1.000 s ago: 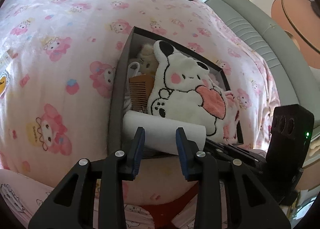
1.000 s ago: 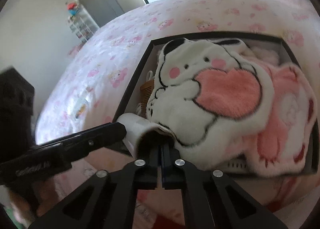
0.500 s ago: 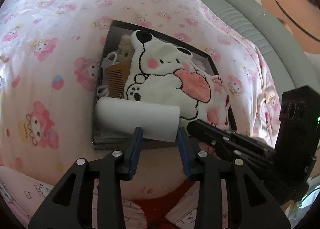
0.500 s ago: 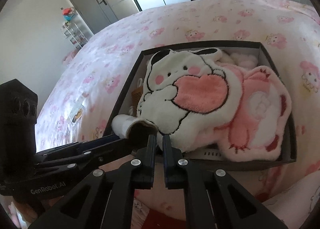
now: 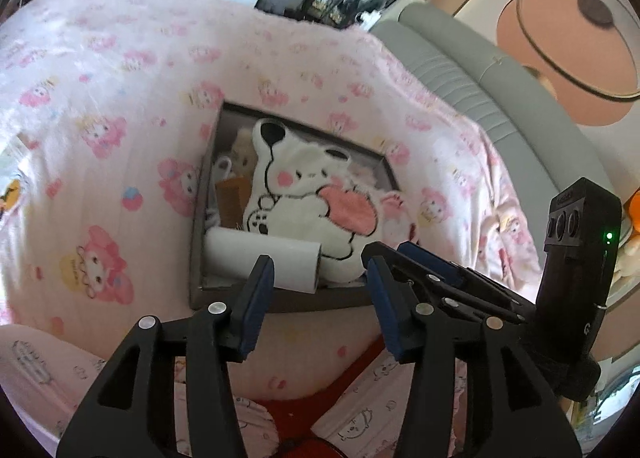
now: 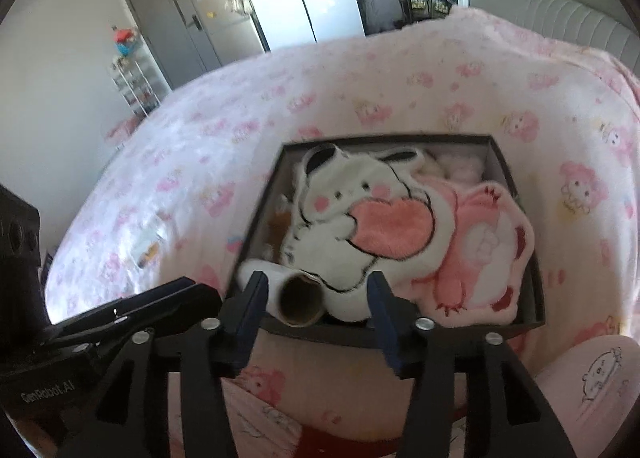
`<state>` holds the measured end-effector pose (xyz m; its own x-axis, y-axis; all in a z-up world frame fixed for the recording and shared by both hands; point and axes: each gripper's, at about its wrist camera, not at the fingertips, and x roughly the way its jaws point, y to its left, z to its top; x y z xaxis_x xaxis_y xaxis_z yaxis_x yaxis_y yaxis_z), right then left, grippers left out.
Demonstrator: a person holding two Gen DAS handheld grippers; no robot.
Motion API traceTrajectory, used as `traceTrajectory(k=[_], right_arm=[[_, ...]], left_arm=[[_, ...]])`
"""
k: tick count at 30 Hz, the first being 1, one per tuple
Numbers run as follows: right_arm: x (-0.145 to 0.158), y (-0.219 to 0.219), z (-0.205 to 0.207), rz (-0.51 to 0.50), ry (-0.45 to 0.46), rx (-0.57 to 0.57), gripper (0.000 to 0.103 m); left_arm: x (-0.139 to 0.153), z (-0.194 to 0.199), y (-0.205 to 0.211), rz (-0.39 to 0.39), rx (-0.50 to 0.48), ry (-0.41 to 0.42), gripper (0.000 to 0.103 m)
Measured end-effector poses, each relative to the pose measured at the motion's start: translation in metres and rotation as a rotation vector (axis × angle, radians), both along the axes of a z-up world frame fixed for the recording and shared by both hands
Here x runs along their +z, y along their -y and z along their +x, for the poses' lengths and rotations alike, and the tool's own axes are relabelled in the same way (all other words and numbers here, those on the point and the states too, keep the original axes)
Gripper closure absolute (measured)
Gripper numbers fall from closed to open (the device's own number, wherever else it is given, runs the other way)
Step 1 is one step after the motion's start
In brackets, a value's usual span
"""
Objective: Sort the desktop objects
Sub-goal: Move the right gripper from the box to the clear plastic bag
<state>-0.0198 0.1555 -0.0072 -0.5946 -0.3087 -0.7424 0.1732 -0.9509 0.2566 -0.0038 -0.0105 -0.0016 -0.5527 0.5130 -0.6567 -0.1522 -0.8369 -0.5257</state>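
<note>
Hovering over the dark rectangular cardboard box (image 6: pixel 516 194) on the pink cartoon-print bed (image 5: pixel 100 186), I have my left hand-held gripper (image 5: pixel 320 290) and right hand-held gripper (image 6: pixel 316 298) both opening, empty; the white paper roll (image 5: pixel 264 258) lies inside the box's near edge beside the white-and-pink plush dog towel (image 6: pixel 360 218).

White roll (image 5: pixel 262 256), pink-patterned bedspread (image 5: pixel 100 106), black-and-white plush (image 5: pixel 304 194).

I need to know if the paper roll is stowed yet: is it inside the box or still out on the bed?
Inside. The paper roll lies on its side along the near wall of the dark box, beside the plush dog towel; neither gripper holds it.
</note>
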Motion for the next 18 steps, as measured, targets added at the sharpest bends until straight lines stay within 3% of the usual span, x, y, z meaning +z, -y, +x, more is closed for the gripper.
traceTrajectory(k=[7, 18], right_arm=[[0.025, 0.017, 0.022, -0.004, -0.04, 0.017, 0.051], [0.026, 0.045, 0.039, 0.018, -0.035, 0.063, 0.051]], left_arm=[[0.029, 0.028, 0.015, -0.048, 0.032, -0.05, 0.053], [0.031, 0.052, 0.038, -0.078, 0.061, -0.043, 0.053]])
